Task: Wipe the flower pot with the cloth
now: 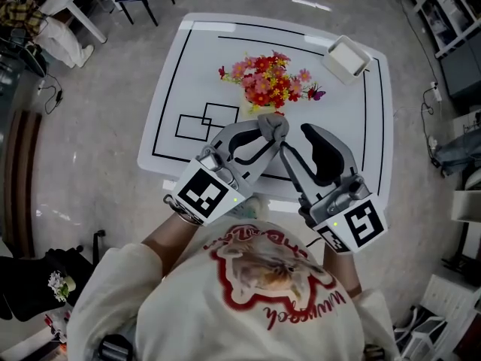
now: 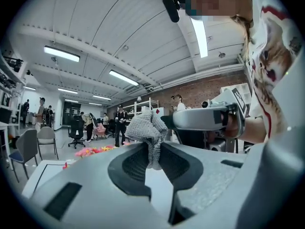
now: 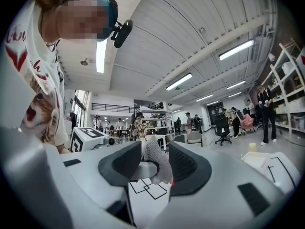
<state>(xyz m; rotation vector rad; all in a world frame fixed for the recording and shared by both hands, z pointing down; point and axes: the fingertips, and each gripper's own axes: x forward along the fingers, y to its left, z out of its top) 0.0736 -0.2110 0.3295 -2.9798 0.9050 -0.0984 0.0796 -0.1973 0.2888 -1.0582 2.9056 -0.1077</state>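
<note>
Nearest, at chest level over the near edge of the tabletop (image 1: 169, 81): both grippers, pointing level and nearly tip to tip. Left gripper (image 2: 153, 156) clamped shut on the grey cloth (image 2: 147, 127), with the fabric bunched above the pads, probably to leave a wad proud for wiping. Right gripper (image 3: 155, 165) just beside it, jaws spread wide around a hanging fold of that same cloth but not pressing on it. No grip there, so the cloth is apparently left to the left side alone.

Farther out, near the middle of the tabletop: red, pink and yellow flowers (image 1: 267, 81). Flower pot itself hidden beneath the blooms, apart from the cloth. Wiping judged not yet begun.

Beyond, at the far right corner: a white box (image 1: 347, 57), out of the way.
</note>
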